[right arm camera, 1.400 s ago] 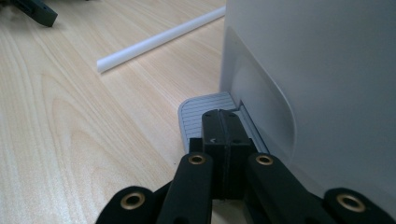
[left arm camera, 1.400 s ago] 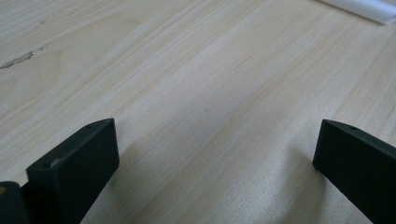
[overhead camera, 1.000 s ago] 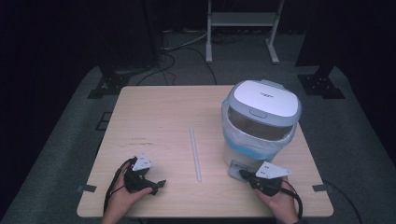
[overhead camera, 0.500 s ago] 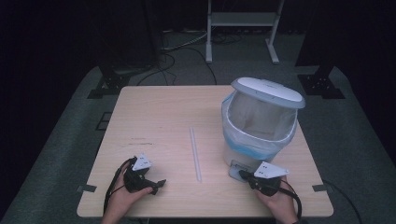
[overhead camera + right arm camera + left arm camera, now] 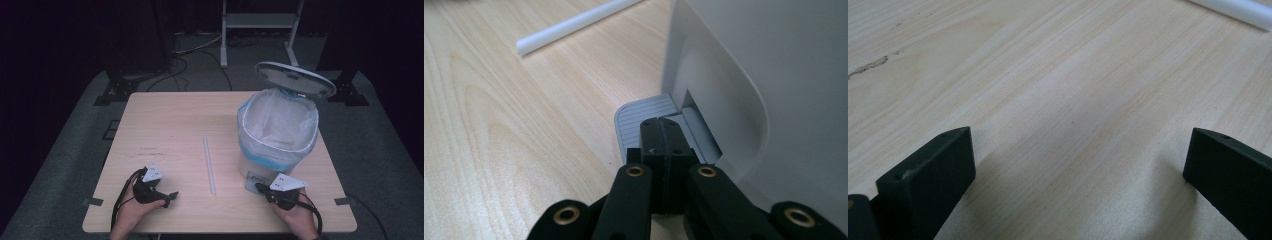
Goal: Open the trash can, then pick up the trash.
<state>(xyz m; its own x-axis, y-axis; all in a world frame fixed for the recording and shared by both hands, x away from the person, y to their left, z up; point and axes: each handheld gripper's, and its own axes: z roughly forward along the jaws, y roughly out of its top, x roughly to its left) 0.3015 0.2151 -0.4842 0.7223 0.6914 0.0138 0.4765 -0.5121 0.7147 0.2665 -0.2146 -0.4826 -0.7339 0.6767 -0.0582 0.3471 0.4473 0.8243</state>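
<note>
A white pedal bin (image 5: 276, 145) with a clear liner stands on the right of the wooden table (image 5: 170, 120), its lid (image 5: 295, 79) swung up and back. My right gripper (image 5: 260, 188) is shut, with nothing between its jaws, and its tip (image 5: 663, 131) presses down on the grey ribbed pedal (image 5: 636, 120) at the bin's foot (image 5: 724, 90). A white tube (image 5: 209, 165) lies in the table's middle; one end of the tube (image 5: 574, 24) is seen ahead and left. My left gripper (image 5: 170, 196) rests open at the near left, only bare wood between its jaws (image 5: 1078, 165).
The floor around the table is dark carpet with cables, and a white metal stand (image 5: 257, 22) stands behind. A dark scratch (image 5: 868, 67) marks the wood on the left. The tube (image 5: 1233, 9) crosses the far right corner of the left gripper view.
The bin's lid has risen from closed to fully up, showing the liner inside. Both hands have stayed where they were.
</note>
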